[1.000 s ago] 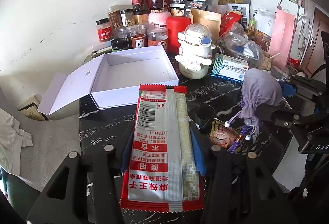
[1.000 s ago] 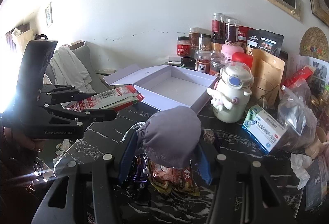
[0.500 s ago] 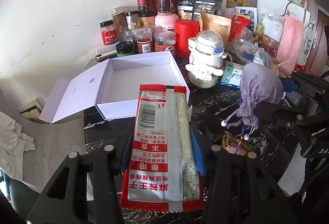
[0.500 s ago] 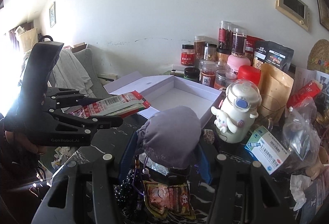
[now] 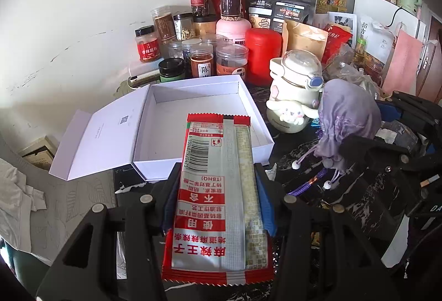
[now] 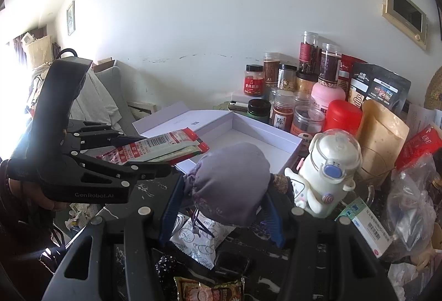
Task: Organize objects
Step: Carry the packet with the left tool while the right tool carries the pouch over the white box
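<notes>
From the left wrist, the left gripper (image 5: 218, 204) pinches a long red and silver snack packet (image 5: 218, 198) between its blue pads, the packet lying flat along the fingers with its far end reaching over the near wall of the open white box (image 5: 199, 110). The box is empty inside, its lid folded out flat to the left. Behind it stand spice jars (image 5: 201, 57) against the wall, and a white cartoon bottle (image 5: 297, 91) stands just beside the box's right side. To the right, a purple drawstring pouch (image 5: 345, 118) hangs in the other gripper.

From the right wrist, the right gripper (image 6: 223, 207) is closed around that purple pouch (image 6: 229, 182), its cords dangling below. The pouch is held above the dark marble table (image 6: 149, 190), near the box's near corner (image 6: 276, 135). The left gripper (image 6: 154, 154) shows at left with the packet (image 6: 160, 149) pointing toward the box. Loose packets and a blue and white medicine carton (image 6: 367, 223) lie on the table.

Judging by the bare box, nothing is packed yet; both items are lifted and close, and placing them, then gathering the rest, remains.
</notes>
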### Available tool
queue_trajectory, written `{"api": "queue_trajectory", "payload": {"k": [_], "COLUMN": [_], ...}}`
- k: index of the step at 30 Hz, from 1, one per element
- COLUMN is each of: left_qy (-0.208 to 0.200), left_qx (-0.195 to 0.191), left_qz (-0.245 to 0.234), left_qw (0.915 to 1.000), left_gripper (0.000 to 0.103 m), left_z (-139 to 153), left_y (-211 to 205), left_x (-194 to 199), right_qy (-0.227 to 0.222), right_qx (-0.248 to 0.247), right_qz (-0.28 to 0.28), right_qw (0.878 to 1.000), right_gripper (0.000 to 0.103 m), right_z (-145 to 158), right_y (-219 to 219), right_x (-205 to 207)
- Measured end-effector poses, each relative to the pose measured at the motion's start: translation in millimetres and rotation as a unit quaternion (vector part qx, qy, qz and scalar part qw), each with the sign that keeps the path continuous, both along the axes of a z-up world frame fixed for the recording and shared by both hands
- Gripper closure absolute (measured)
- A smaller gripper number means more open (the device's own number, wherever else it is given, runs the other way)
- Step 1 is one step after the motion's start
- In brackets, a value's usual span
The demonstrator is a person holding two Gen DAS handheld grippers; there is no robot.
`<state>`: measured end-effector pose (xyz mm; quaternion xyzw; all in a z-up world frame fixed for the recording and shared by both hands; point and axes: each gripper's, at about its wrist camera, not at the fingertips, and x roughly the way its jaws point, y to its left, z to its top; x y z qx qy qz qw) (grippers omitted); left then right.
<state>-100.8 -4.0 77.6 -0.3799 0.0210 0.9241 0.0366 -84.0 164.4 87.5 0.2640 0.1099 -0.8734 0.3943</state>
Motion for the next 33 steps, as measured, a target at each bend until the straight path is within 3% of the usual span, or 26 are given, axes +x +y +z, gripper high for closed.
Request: {"api": "queue_trajectory", "payload": {"k": [21, 33], "left_qy": [-0.015, -0.024], "left_qx": [0.005, -0.009], "left_qz": [0.012, 0.035], "left_qw": [0.9998, 0.9990], "left_gripper": [0.056, 0.056], "left_z": [-22, -49], "left_y": [-29, -60], "left_x": [-106, -160], "right_qy": [0.011, 0.000], "right_qx": [0.012, 0.029], "right_qz": [0.009, 0.013], "right_qw": [1.000, 0.999], "right_gripper": [0.048, 0.048], "right_z": [-5, -17], "right_y": [-42, -78], "right_x": [-94, -134]}}
